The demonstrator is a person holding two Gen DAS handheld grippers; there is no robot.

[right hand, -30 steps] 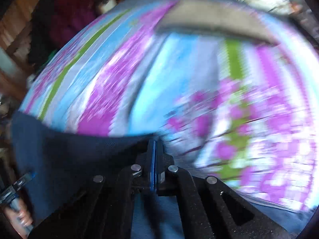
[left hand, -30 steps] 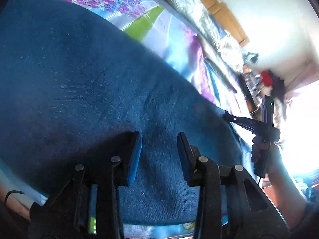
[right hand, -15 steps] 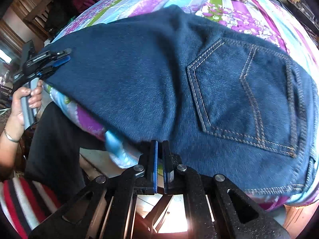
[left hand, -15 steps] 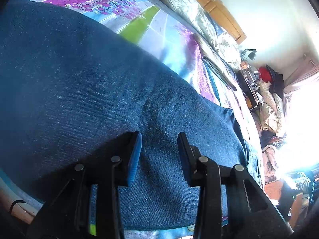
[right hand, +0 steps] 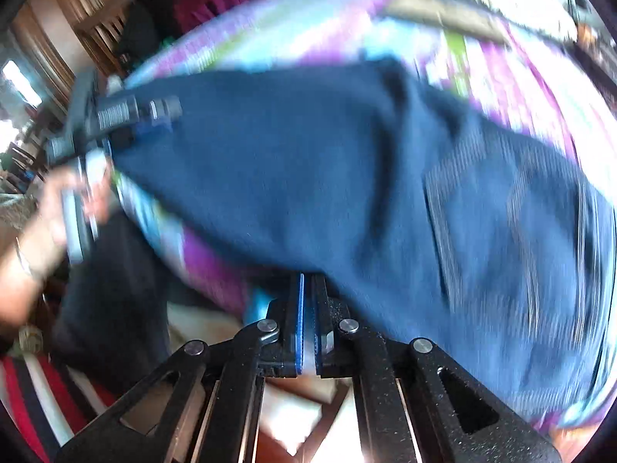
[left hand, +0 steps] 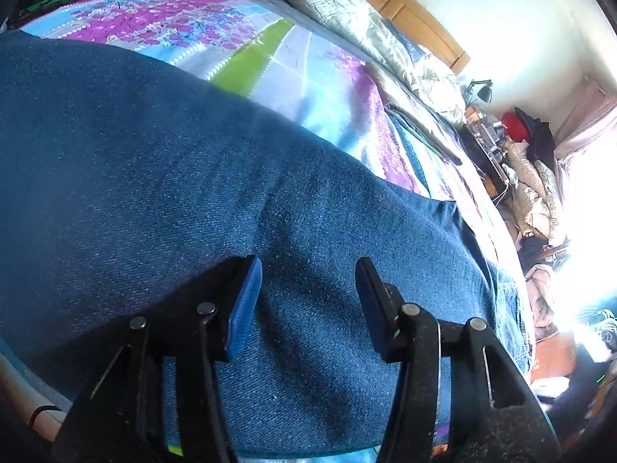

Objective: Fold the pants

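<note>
Dark blue denim pants (left hand: 193, 193) lie spread on a bed with a floral sheet (left hand: 270, 58). My left gripper (left hand: 308, 301) hovers open just over the denim, with nothing between its fingers. The right wrist view is blurred by motion. There the pants (right hand: 308, 154) stretch across the bed with a back pocket (right hand: 501, 231) at the right. My right gripper (right hand: 307, 316) sits at the pants' near edge, its jaws shut to a thin slit with nothing in them. A hand (right hand: 50, 208) holds the left gripper (right hand: 166, 115) at the pants' far left end.
Pillows and a quilt (left hand: 366, 38) are piled along the wooden headboard. A cluttered table with a lamp (left hand: 482, 92) and heaps of clothes stands beyond the bed. The person's dark trousers (right hand: 108, 289) and striped sleeve (right hand: 23, 405) are at the bed's near side.
A second ago my right gripper was shut on the pants' edge; it has let go and the pants now lie flat. The right view is moving again. My left gripper has opened slightly wider.
</note>
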